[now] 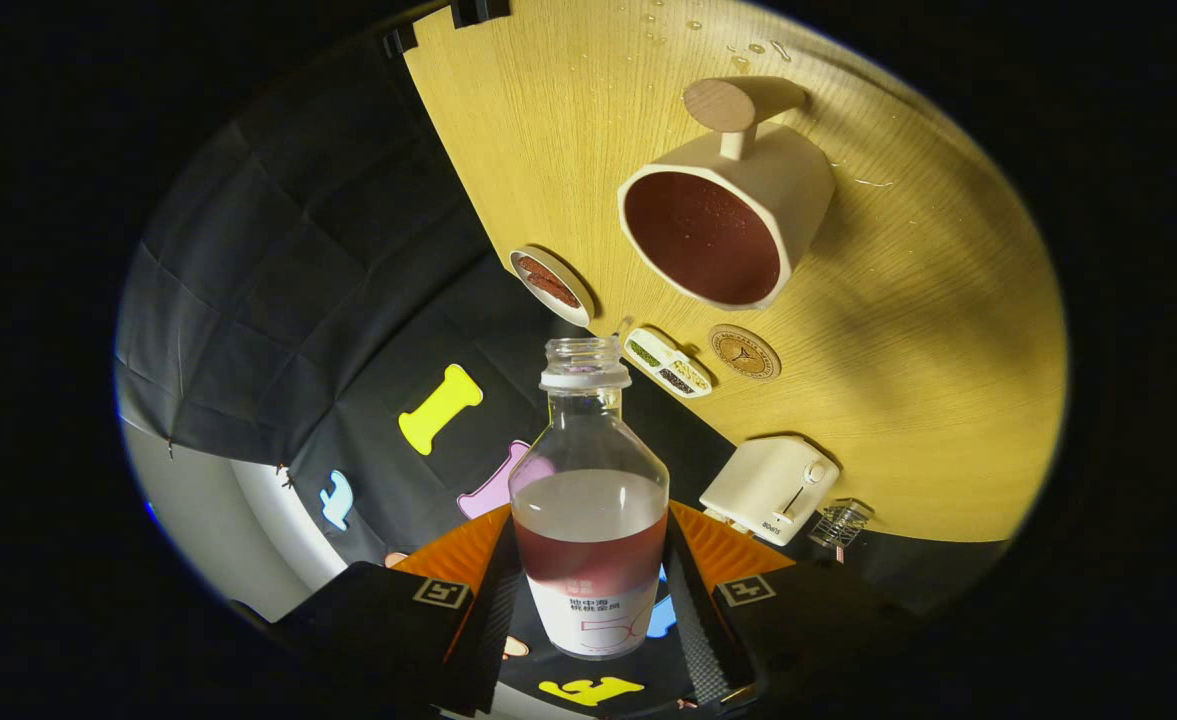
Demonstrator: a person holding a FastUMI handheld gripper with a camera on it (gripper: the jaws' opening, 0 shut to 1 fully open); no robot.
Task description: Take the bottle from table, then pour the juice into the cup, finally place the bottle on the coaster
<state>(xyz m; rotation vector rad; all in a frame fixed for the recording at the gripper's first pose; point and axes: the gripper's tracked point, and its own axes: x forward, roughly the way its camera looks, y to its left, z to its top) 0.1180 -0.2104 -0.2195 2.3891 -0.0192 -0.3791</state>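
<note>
A clear bottle (589,500) with a white label and no cap sits between my fingers, which press on its lower body on both sides; my gripper (590,600) is shut on it. Reddish juice fills the bottle's lower part. The whole scene looks rolled sideways, so the wooden table (928,400) slants. Beyond the bottle's mouth stands a cream cup (723,220) with a round wooden handle, holding dark red juice. A round brown coaster (744,352) lies on the table between the cup and the bottle's neck.
A small round dish (550,283) with something reddish sits at the table edge near the cup. A divided white tray (667,363) lies beside the coaster. A cream toaster (770,487) and a small wire rack (838,522) stand further along. Droplets dot the table.
</note>
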